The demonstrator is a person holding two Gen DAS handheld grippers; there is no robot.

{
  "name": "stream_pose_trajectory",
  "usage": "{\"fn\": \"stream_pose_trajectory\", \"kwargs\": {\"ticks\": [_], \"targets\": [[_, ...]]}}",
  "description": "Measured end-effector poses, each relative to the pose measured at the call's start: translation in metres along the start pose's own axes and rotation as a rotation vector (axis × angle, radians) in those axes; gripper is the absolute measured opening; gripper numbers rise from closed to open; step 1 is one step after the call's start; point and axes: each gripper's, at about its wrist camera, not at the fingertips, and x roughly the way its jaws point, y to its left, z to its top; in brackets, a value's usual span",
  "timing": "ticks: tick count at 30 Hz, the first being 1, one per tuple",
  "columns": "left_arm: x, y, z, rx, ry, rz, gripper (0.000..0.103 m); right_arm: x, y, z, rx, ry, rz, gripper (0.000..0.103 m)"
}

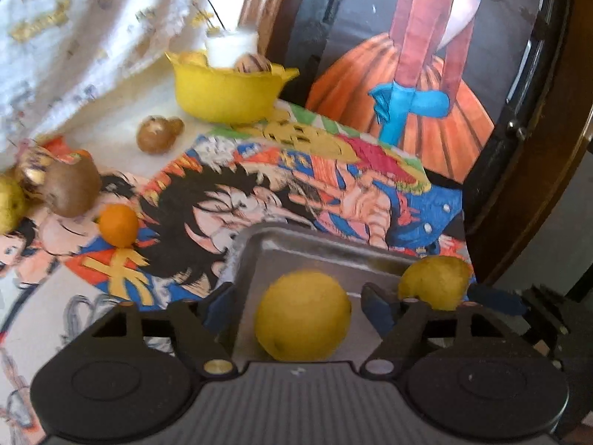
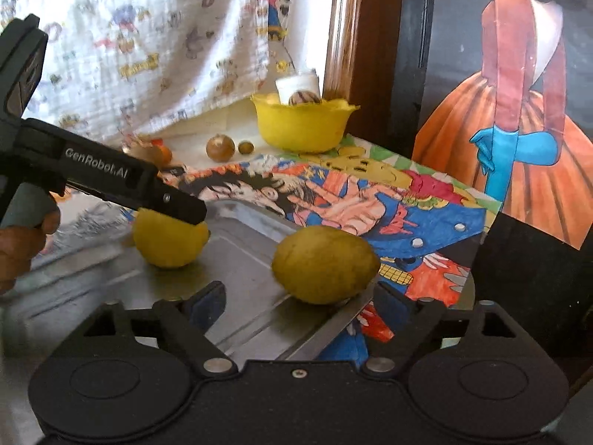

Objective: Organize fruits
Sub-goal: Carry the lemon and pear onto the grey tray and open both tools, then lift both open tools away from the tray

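A metal tray (image 1: 326, 256) lies on a colourful cartoon cloth. A bright yellow lemon (image 1: 303, 314) rests in it between the wide-apart fingers of my left gripper (image 1: 296, 306), which is open around it. A duller lemon (image 2: 325, 264) sits at the tray's right rim (image 2: 333, 324) between the fingers of my open right gripper (image 2: 296, 306); it also shows in the left wrist view (image 1: 434, 281). In the right wrist view the left gripper (image 2: 192, 215) hangs over the bright lemon (image 2: 168, 241).
A yellow bowl (image 1: 226, 94) with fruit stands at the back. A small orange (image 1: 118, 225), a kiwi (image 1: 72, 189), a green pear (image 1: 9, 202) and two brown round fruits (image 1: 155, 134) lie left of the tray. A painting (image 1: 426, 74) leans at the right.
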Motion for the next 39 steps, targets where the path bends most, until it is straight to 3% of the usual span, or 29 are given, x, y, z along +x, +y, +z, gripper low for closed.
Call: {"fn": "stream_pose_trajectory", "kwargs": {"ticks": [8,29,39], "targets": [[-0.057,-0.003,-0.007,-0.019,-0.112,0.036,0.102,-0.056,0.027,0.002,0.040,-0.061,-0.021,0.102],[-0.170,0.026,-0.081,-0.013,-0.117,0.108,0.103,-0.136,0.125,-0.019,0.084,-0.032,0.011,0.102],[-0.196,0.048,-0.113,-0.009,-0.100,0.157,0.103,-0.134,0.164,-0.030,0.089,0.080,0.016,0.102]]}}
